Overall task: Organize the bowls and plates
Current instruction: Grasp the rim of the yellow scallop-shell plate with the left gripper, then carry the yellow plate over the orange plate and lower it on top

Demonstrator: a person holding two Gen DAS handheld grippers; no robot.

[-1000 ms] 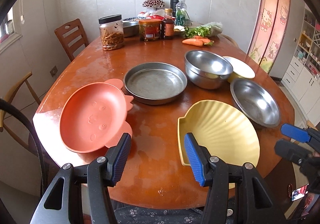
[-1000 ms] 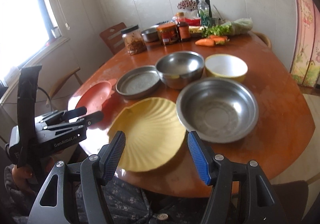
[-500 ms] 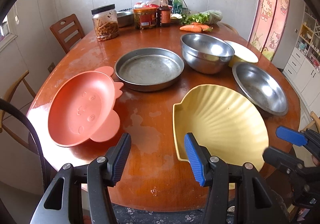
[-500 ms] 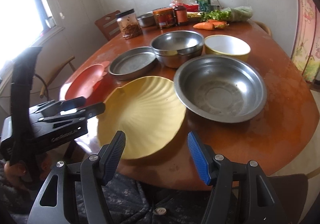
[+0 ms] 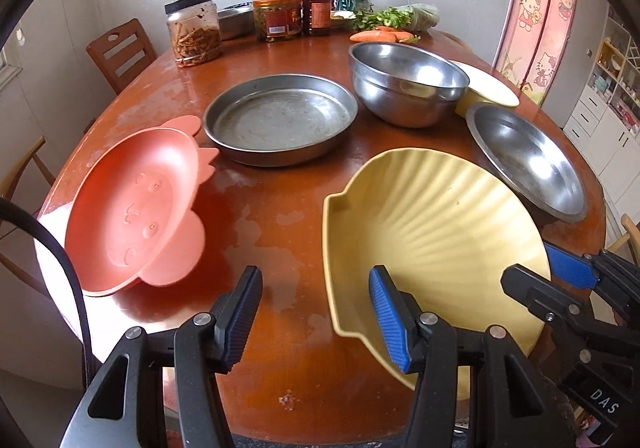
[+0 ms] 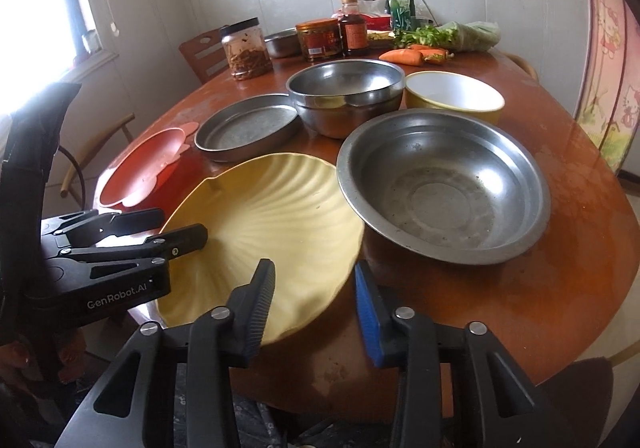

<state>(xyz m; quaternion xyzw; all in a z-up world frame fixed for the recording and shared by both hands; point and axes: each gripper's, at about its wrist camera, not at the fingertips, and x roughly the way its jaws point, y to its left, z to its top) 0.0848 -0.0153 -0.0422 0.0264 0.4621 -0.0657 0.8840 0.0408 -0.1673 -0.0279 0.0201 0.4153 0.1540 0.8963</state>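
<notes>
The yellow shell plate [image 6: 272, 232] overhangs the near edge of the bench [image 5: 280, 216], its near rim hidden behind both claws. The left claw [image 5: 316, 318] hangs part open, empty. The right claw [image 6: 316, 308] is closing, the plate's edge between its pads, contact unclear.

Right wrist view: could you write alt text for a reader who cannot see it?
The right gripper, jaws closing, straddles the near rim of a yellow shell-shaped plate on a round wooden table. The left gripper reaches over the plate's left edge; a wide steel bowl sits to its right.
</notes>
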